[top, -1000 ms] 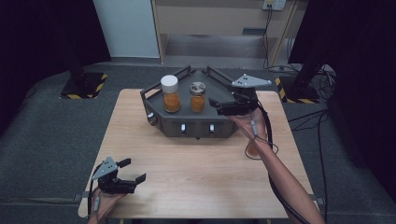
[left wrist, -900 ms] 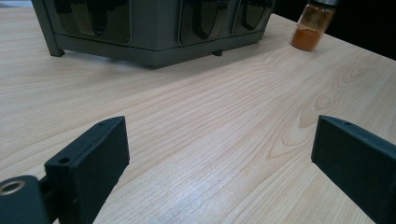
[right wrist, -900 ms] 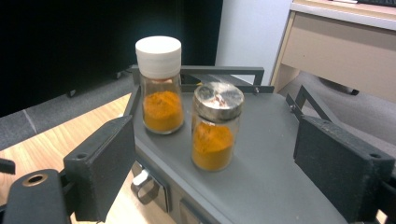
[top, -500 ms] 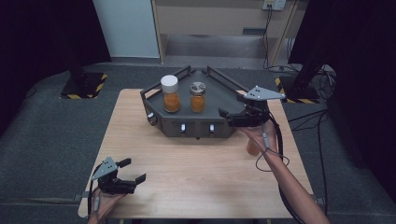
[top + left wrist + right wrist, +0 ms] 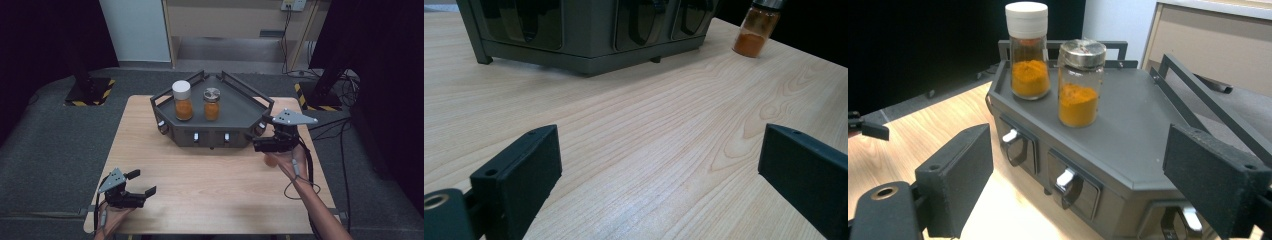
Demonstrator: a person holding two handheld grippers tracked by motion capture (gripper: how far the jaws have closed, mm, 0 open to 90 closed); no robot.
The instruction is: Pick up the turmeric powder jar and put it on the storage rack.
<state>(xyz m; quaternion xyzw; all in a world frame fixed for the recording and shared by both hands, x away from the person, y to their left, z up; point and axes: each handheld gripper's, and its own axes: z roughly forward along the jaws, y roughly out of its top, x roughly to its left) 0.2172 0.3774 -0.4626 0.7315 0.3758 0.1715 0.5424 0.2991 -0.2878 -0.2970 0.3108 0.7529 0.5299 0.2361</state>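
With its jaws wide and empty, the right hand-held gripper (image 5: 256, 145) should line up level with the steel-capped jar (image 5: 1079, 82) standing on the grey rack (image 5: 240, 112) and straddle its glass body before closing.

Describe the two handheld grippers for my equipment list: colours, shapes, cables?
Both are black. The left gripper and right gripper each have two flat rectangular jaws with small holes and a grey three-cornered plate on top. A dark cable trails from each along the forearm. No sleeves are visible.
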